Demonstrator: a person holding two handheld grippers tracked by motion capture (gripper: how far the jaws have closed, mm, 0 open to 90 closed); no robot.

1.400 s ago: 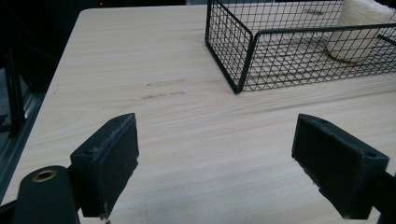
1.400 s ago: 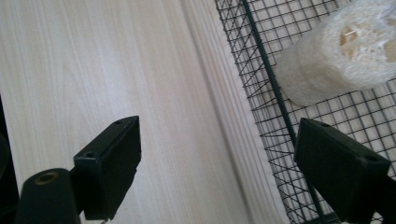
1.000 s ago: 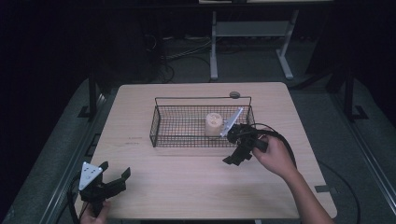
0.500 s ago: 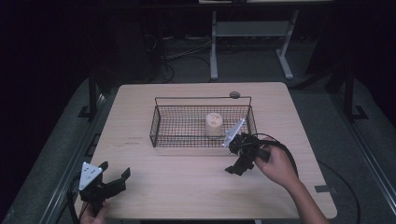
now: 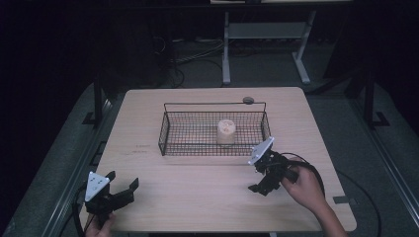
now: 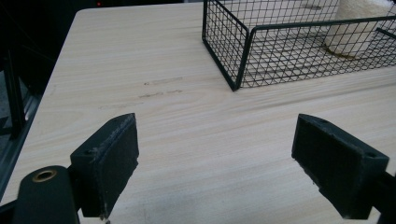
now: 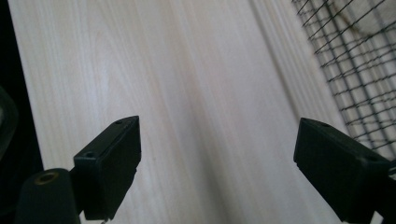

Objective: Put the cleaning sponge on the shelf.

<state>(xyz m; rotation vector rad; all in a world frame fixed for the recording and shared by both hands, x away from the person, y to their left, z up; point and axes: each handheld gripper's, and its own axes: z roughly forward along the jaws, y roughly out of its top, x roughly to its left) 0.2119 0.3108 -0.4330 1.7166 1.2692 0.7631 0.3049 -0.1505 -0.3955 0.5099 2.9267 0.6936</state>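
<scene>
A black wire basket (image 5: 170, 132) stands at the middle of the wooden table (image 5: 197, 197). A pale, short cylinder (image 5: 226, 132) stands upright inside it, right of centre. My right gripper (image 5: 256, 178) hovers just in front of the basket's right corner, held by a hand, open with nothing between its jaws. My left gripper (image 5: 122, 179) rests at the near left corner of the table, open and empty. In the left gripper view the basket (image 6: 243, 51) and cylinder (image 6: 350, 28) lie ahead to the right. In the right gripper view the basket's mesh (image 7: 355, 70) is at upper right.
A small dark round object (image 5: 248, 100) lies at the table's far edge behind the basket. A black cable (image 5: 316, 170) loops from the right gripper over the table's right side. A metal stand (image 5: 267, 34) stands on the floor beyond.
My right gripper has drawn back from the basket's right end toward the near edge and lowered. The left gripper has stayed put.
</scene>
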